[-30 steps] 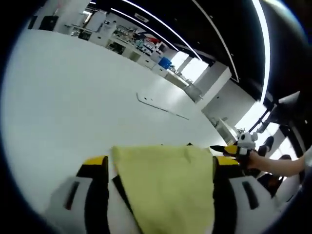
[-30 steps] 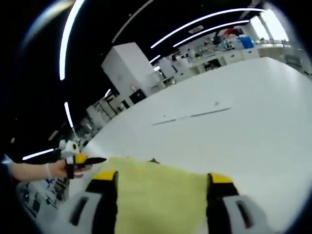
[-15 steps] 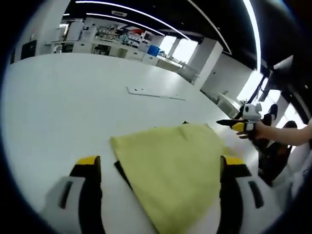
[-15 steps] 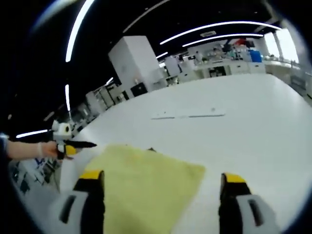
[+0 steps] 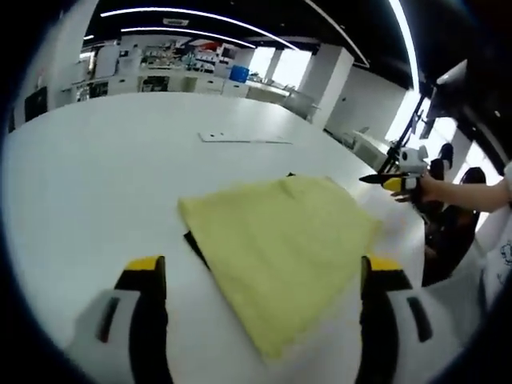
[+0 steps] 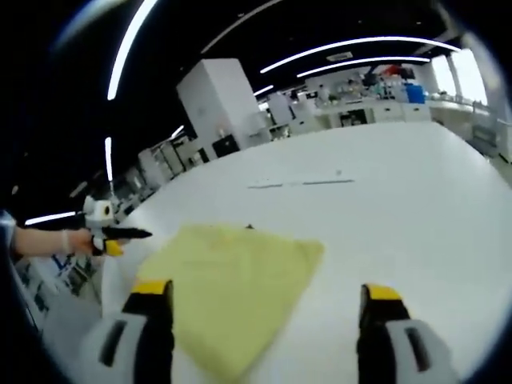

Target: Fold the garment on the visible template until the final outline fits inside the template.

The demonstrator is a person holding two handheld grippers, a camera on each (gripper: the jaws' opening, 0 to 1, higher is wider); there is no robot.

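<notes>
The yellow garment [image 5: 280, 240] lies folded into a flat, soft-looking four-sided pad at the centre of the left gripper view, on the smooth white desk [image 5: 96, 176]. A dark sliver of the template [image 5: 194, 244] peeks out at its left edge, so the fold seems to cover it closely. The left gripper [image 5: 260, 280] and right gripper [image 6: 260, 304] both hover with fingers wide and empty, apparently released to judge the outline.

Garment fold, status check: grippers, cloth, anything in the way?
Left gripper open, right gripper open, neither touching cloth. Yellow garment folded flat on white table, dark template edge peeking at one side. Nothing in the way.
</notes>
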